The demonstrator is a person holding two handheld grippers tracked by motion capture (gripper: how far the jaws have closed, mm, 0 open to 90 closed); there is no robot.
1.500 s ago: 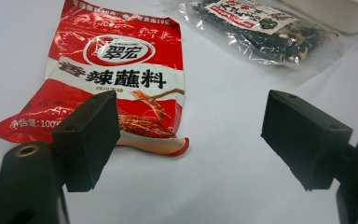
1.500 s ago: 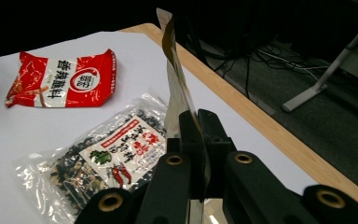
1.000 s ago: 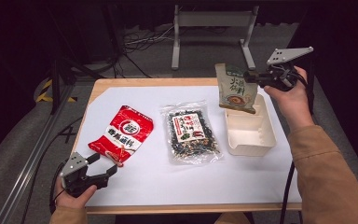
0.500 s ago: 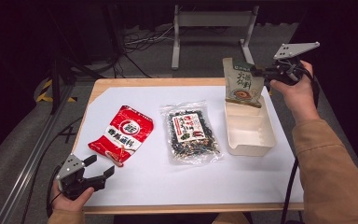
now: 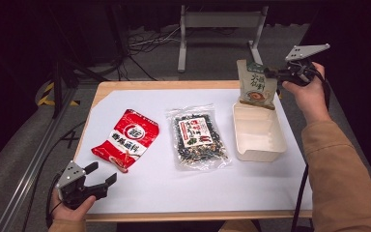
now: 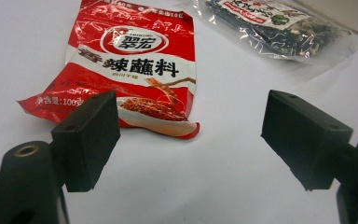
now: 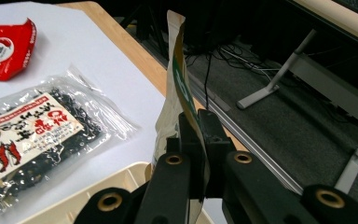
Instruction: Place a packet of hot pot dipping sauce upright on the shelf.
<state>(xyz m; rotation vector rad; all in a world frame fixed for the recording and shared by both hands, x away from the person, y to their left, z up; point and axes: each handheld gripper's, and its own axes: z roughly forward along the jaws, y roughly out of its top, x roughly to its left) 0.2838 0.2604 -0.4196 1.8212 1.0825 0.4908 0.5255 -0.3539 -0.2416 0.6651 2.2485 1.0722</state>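
1. right gripper (image 5: 276, 73) has its jaws pinching the edge of the green and white pouch (image 5: 255, 86), holding it upright over the far end of the cream box (image 5: 261, 140).
2. compared with a second ago the pouch has shifted toward the far edge and sunk a bit, its bottom now about at the box rim, so i'd guess it's about to drop in.
3. left gripper (image 5: 99, 184) sits spread wide near the red packet (image 5: 126, 139), touching nothing.
4. the clear bag (image 5: 199, 137) hasn't budged.

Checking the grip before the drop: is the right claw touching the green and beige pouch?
Touching. In the right gripper view the right claw is shut on the green and beige pouch, jaws pressed against both faces.
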